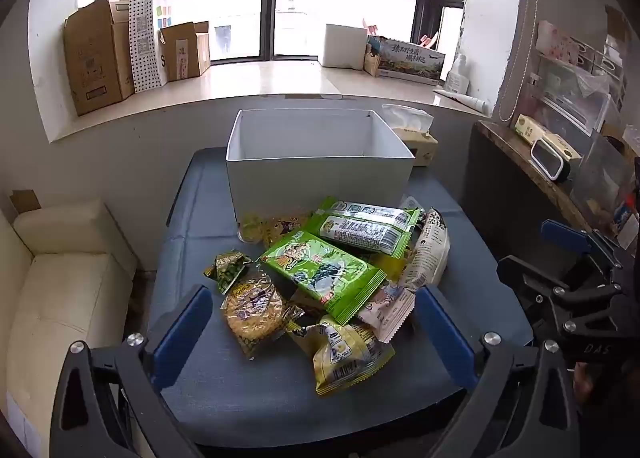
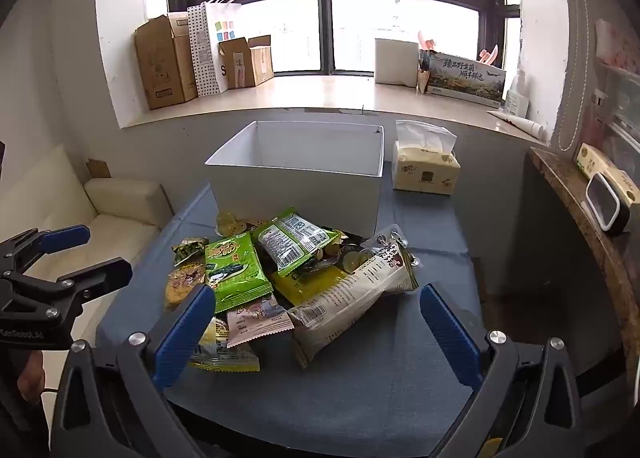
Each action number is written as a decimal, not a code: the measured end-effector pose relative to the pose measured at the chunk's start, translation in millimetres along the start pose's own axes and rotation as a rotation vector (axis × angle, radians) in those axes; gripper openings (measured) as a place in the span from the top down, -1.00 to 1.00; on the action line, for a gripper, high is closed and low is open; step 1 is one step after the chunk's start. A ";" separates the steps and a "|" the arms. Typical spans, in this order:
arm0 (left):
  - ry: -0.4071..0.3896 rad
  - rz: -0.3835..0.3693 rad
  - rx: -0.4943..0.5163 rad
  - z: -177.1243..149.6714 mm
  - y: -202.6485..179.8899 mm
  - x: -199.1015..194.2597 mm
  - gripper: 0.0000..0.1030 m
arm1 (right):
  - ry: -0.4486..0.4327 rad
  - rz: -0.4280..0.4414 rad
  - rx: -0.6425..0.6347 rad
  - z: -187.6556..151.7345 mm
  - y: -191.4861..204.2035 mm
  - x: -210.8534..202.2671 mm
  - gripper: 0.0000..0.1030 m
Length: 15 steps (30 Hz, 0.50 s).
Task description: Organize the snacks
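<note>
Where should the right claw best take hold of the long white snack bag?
Probably at the middle of the long white snack bag, from above, across its narrow width. It lies flat on top of the pile, slanting toward the open right claw.

Blue table (image 1: 208,378) bears white box (image 1: 320,182), snack packets (image 1: 320,274), tissues (image 2: 426,174)
</note>
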<state>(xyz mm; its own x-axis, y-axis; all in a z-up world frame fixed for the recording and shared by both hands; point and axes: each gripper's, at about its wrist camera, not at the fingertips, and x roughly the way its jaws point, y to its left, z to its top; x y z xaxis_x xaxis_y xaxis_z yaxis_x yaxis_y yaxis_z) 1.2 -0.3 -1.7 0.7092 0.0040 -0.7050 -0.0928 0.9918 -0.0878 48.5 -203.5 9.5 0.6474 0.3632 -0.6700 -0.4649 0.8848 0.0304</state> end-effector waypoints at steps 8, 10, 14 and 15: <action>-0.008 -0.005 0.011 2.7 -3.1 -4.3 -1.00 | 0.002 0.014 0.012 0.6 -0.8 -3.7 -1.00; -0.009 -0.007 0.012 2.2 -2.8 -5.1 -1.00 | 0.005 0.008 0.009 3.8 4.8 -6.6 -1.00; -0.012 -0.011 0.012 1.6 -3.6 -5.6 -1.00 | 0.005 0.005 0.006 3.9 5.3 -3.1 -1.00; -0.013 -0.012 0.013 1.5 -3.6 -6.0 -1.00 | 0.006 0.004 0.005 3.9 5.2 -1.7 -1.00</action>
<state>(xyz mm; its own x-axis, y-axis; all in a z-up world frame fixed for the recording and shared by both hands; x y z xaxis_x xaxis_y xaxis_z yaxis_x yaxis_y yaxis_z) -1.7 -3.7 3.9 0.7189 -0.0064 -0.6951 -0.0752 0.9934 -0.0870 47.3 -198.4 13.6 0.6421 0.3653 -0.6740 -0.4644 0.8848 0.0372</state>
